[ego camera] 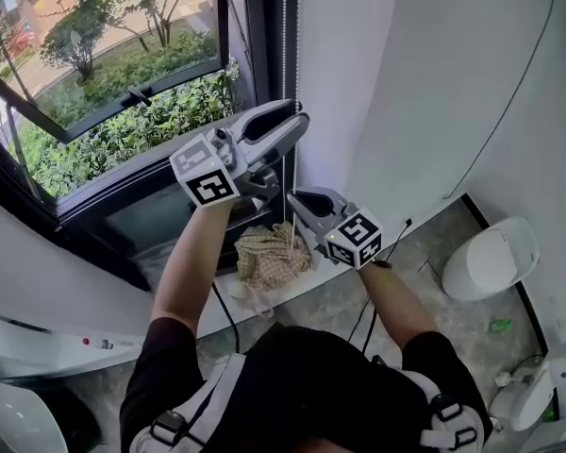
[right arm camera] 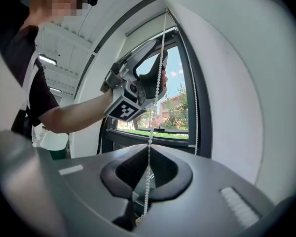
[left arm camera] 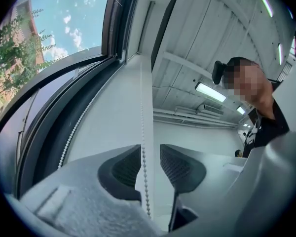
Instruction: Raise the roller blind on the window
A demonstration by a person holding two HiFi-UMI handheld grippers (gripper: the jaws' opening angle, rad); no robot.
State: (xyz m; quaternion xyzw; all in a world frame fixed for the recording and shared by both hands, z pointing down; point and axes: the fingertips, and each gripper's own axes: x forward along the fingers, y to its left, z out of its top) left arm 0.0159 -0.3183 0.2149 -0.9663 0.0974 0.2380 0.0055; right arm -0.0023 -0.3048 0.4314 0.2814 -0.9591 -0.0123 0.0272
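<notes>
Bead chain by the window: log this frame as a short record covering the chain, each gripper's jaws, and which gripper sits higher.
bead chain: hangs beside the window
left gripper: jaws apart, chain runs between them, not pinched
right gripper: jaws closed on the chain
higher gripper: left, above the right on the same chain
window state: glass uncovered in the head view, shrubs outside
</notes>
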